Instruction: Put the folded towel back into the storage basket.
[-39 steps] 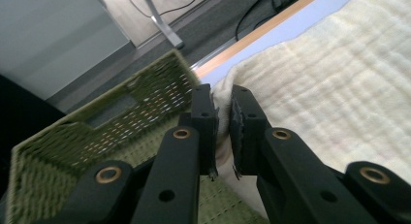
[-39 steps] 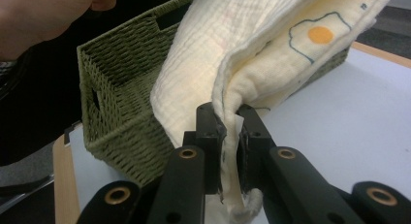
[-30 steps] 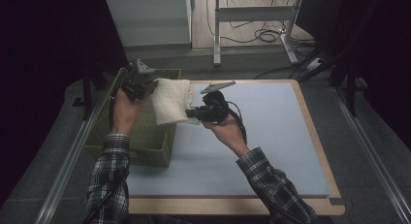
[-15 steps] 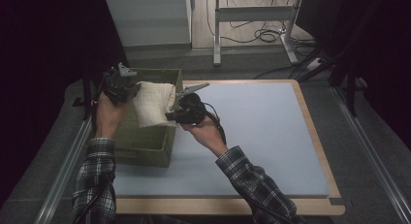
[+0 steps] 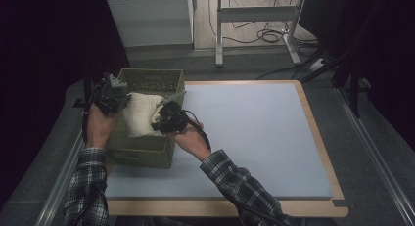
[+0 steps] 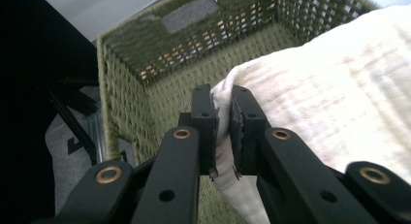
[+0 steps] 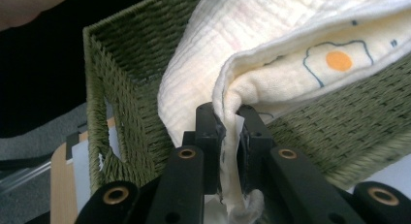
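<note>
A folded cream cloth point(image 5: 141, 113) with a fried-egg print point(image 7: 338, 60) hangs between both grippers over a green woven basket point(image 5: 151, 80). My left gripper point(image 5: 113, 95) is shut on the cloth's left edge point(image 6: 224, 112), above the basket's left wall. My right gripper point(image 5: 166, 119) is shut on the cloth's right edge point(image 7: 231, 132), over the basket's right rim. In the left gripper view the cloth point(image 6: 329, 98) droops into the basket point(image 6: 145, 88). In the right gripper view the cloth point(image 7: 252, 44) lies across the basket's wall point(image 7: 339, 132).
The basket stands at the left edge of a pale blue mat point(image 5: 244, 133) on a wood-rimmed table point(image 5: 313, 123). A metal rail point(image 5: 63, 177) runs along the left. Cables point(image 5: 264, 36) and a frame's legs lie on the floor beyond the table.
Both hands have carried the cloth leftward and a little lower, from over the basket's right side and the mat to over the basket's inside.
</note>
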Demonstrator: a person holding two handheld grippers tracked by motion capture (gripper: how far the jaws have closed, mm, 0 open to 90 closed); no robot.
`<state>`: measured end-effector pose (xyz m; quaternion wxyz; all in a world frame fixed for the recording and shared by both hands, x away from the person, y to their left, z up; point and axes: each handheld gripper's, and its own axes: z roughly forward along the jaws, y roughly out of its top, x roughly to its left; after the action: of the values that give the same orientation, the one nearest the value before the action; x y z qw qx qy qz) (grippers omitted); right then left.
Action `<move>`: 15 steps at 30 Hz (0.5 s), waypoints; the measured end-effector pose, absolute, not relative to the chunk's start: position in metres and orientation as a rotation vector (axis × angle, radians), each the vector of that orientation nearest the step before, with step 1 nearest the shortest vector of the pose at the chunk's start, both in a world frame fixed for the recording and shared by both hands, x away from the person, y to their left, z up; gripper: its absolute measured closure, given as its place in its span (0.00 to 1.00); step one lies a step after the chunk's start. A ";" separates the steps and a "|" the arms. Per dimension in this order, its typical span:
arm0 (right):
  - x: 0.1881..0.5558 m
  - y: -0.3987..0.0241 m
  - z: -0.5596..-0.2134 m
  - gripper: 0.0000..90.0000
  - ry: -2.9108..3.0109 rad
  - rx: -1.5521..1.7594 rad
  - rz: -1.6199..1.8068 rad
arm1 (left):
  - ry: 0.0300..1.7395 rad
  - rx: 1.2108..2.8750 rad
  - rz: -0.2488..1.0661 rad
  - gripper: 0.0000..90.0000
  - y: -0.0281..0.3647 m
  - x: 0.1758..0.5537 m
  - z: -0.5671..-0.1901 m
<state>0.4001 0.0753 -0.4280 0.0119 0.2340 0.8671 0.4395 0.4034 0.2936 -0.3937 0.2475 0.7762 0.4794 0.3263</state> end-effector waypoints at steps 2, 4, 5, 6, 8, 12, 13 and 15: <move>0.399 0.080 -0.431 0.90 2.717 0.732 1.351 | 1.311 2.128 0.887 0.91 0.295 0.403 -0.399; 0.398 0.085 -0.434 0.90 2.727 0.735 1.335 | 1.314 2.135 0.879 0.91 0.296 0.403 -0.403; 0.398 0.086 -0.435 0.90 2.732 0.731 1.330 | 1.316 2.139 0.875 0.91 0.297 0.404 -0.406; 0.397 0.088 -0.437 0.90 2.742 0.736 1.314 | 1.317 2.144 0.869 0.91 0.297 0.404 -0.408; 0.397 0.092 -0.439 0.90 2.750 0.740 1.298 | 1.318 2.155 0.864 0.91 0.297 0.405 -0.413; 0.396 0.095 -0.442 0.90 2.761 0.743 1.282 | 1.320 2.169 0.856 0.91 0.296 0.406 -0.420; 0.395 0.098 -0.443 0.90 2.770 0.740 1.266 | 1.320 2.178 0.849 0.91 0.296 0.407 -0.423; 0.395 0.100 -0.444 0.90 2.774 0.742 1.261 | 1.320 2.182 0.844 0.91 0.295 0.408 -0.425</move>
<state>0.3946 0.1001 -0.4441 0.0027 0.2365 0.8845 0.4022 0.4078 0.2947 -0.4251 0.2257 0.7912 0.4789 0.3062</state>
